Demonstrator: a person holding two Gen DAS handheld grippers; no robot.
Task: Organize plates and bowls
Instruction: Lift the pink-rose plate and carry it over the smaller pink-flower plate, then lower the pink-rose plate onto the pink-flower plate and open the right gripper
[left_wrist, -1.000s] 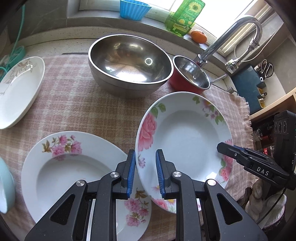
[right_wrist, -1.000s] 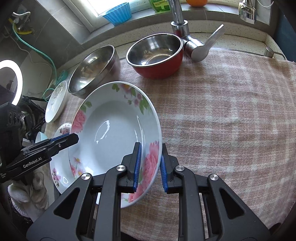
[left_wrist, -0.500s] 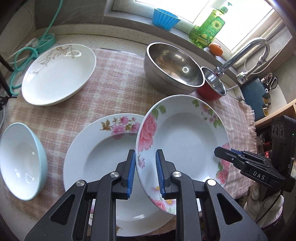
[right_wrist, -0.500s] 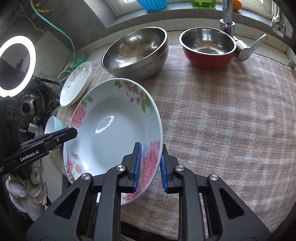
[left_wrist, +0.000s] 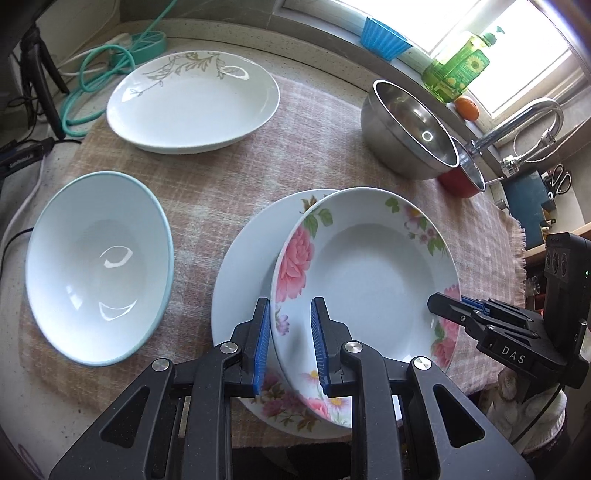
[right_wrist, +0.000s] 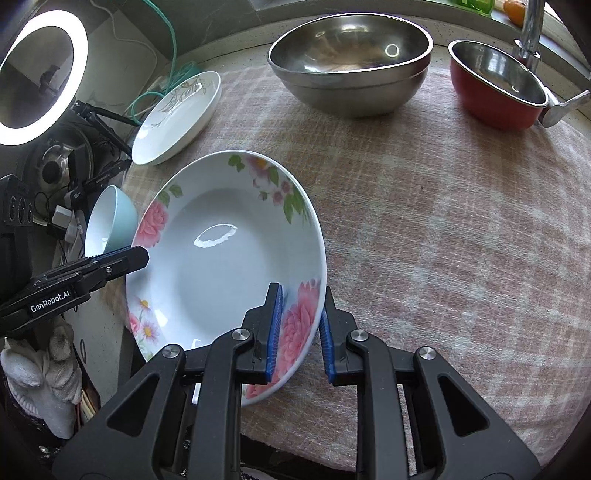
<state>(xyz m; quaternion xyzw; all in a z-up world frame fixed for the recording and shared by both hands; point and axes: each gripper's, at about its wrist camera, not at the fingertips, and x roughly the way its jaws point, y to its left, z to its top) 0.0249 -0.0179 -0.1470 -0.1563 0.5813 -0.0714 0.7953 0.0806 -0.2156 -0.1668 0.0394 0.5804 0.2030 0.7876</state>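
Note:
A deep white plate with pink roses (left_wrist: 369, 277) hangs slightly tilted over a second floral plate (left_wrist: 240, 266) that lies on the checked cloth. My left gripper (left_wrist: 288, 308) is shut on the held plate's near left rim. My right gripper (right_wrist: 301, 291) is shut on the opposite rim of the same plate (right_wrist: 221, 266). The held plate hides the lower one in the right wrist view. A light blue bowl (left_wrist: 96, 269) sits to the left. A white oval plate with a leaf pattern (left_wrist: 192, 107) lies further back.
A large steel bowl (right_wrist: 351, 59) and a red bowl with a steel inside (right_wrist: 495, 85) stand at the back of the cloth (right_wrist: 443, 221) by the faucet (left_wrist: 524, 114). A green bottle (left_wrist: 458, 70), a blue cup (left_wrist: 384, 37) and an orange sit on the sill. A ring light (right_wrist: 40, 74) and cables are at the left.
Both grippers carried the rose plate leftward across the cloth until it hangs over the second floral plate. The blue bowl and the oval plate came into the left wrist view.

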